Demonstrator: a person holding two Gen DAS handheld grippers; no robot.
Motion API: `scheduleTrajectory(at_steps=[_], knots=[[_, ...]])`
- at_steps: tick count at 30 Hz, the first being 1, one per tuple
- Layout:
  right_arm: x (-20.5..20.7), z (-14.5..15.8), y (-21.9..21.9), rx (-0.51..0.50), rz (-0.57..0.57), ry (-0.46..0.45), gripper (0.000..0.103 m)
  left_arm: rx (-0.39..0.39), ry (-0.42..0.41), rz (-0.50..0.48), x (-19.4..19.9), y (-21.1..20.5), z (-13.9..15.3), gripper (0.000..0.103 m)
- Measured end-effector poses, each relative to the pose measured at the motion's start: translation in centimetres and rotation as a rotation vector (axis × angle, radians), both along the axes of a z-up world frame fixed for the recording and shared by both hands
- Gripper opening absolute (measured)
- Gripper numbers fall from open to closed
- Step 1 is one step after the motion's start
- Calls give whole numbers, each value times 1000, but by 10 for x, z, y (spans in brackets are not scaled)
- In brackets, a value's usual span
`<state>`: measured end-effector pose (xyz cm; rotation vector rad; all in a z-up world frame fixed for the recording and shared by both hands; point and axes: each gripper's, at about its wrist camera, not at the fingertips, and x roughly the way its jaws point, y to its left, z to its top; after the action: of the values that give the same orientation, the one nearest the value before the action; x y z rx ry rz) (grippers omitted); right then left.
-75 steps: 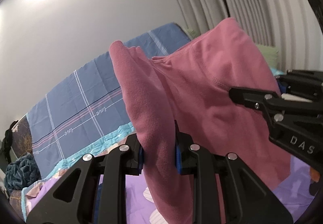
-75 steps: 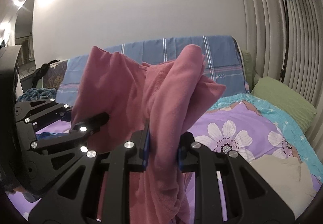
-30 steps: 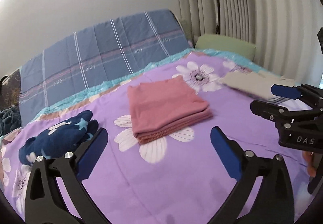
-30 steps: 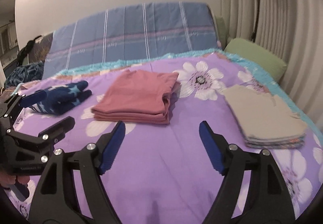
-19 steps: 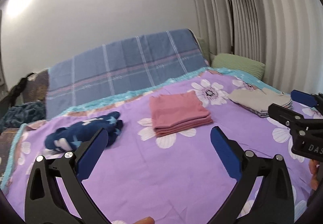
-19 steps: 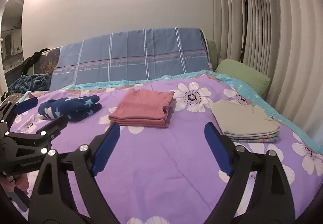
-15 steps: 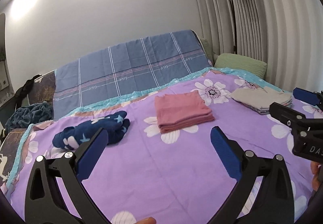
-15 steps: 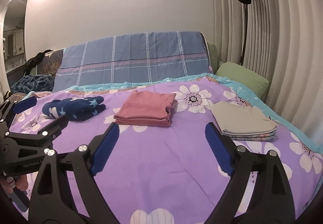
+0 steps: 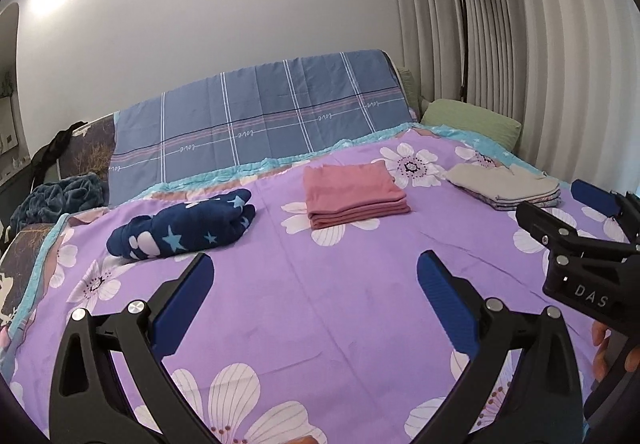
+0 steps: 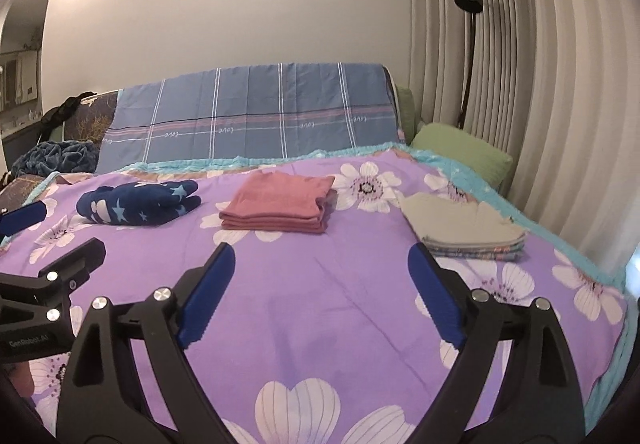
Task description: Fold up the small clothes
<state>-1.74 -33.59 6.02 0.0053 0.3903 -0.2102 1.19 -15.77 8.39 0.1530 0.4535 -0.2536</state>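
**Navy star garment waits unfolded, up and left of both open grippers**

Both grippers hang empty above the purple flowered bed [image 9: 320,304]. The left gripper [image 9: 314,300] has its blue pads spread wide with nothing between them, and the right gripper [image 10: 318,290] is spread just as wide.

Three lots of clothing lie on the bed in a row across the middle of each frame. The pink folded garment [image 9: 354,196] sits at centre, squared into a neat stack. The beige folded pile [image 9: 506,186] sits at centre right, with a patterned layer showing at its lower edge. The navy star-print garment [image 9: 186,230] lies at centre left as a loose roll, so by my reading it is the piece yet to be folded.

That roll lies ahead and to the left of both grippers, its long axis running across the frame and rising slightly to the right. In the right wrist view it [image 10: 140,204] sits further off to the upper left, so the left gripper looks the nearer one to reach it.

Readable writing: "DAS" on the right gripper's body at the right edge of the left wrist view, a small label beginning "GenRobot" on the left gripper's body at the lower left of the right wrist view, and "love" repeated along the stripe of the blue plaid cover [image 9: 256,120] behind the bed.
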Motion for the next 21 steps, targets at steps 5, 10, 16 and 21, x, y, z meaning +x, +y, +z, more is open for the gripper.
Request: scheduleTrajectory(at_steps=[5, 10, 16, 21], knots=[[-4, 0, 1, -9, -14, 1, 90, 0, -2, -4, -4, 1, 0, 102], [-6, 2, 3, -15, -19, -8, 90, 0, -4, 17, -6, 4, 1, 102], [-5, 1, 5, -16, -14, -5, 90, -11, -2, 27, -1, 10, 1, 102], [1, 0, 5, -14, -9, 1, 90, -1, 8, 46, 3, 12, -1, 102]])
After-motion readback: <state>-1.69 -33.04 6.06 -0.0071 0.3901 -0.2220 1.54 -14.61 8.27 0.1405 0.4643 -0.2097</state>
